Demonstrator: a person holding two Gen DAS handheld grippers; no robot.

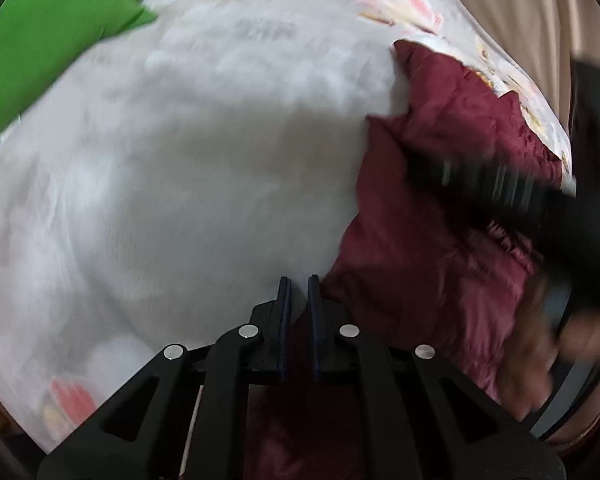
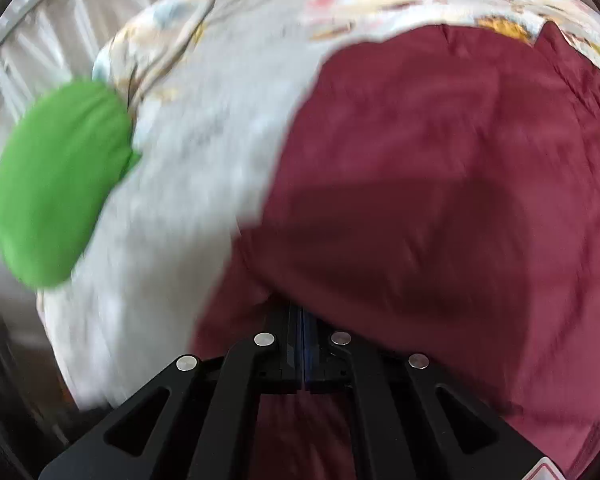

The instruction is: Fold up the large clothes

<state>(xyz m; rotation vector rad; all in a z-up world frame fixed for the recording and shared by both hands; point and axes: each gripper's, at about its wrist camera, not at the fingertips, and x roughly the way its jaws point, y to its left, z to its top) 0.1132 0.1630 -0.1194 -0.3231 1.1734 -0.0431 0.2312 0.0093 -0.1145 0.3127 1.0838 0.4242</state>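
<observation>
A large maroon garment (image 2: 440, 200) lies on a grey floral bedspread (image 2: 188, 168). In the right wrist view my right gripper (image 2: 302, 320) is shut on the garment's near edge, and the cloth bulges over the fingertips. In the left wrist view the garment (image 1: 432, 240) lies to the right. My left gripper (image 1: 300, 286) has its jaws a narrow gap apart over the bedspread (image 1: 180, 160), beside the garment's left edge, holding nothing. The right gripper (image 1: 480, 180) shows as a dark blur across the garment in the left wrist view.
A green pillow (image 1: 56, 36) lies at the far left of the bed, and it also shows in the right wrist view (image 2: 60, 184). A beige curtain or wall (image 1: 512, 12) stands behind the bed. Both views are motion-blurred.
</observation>
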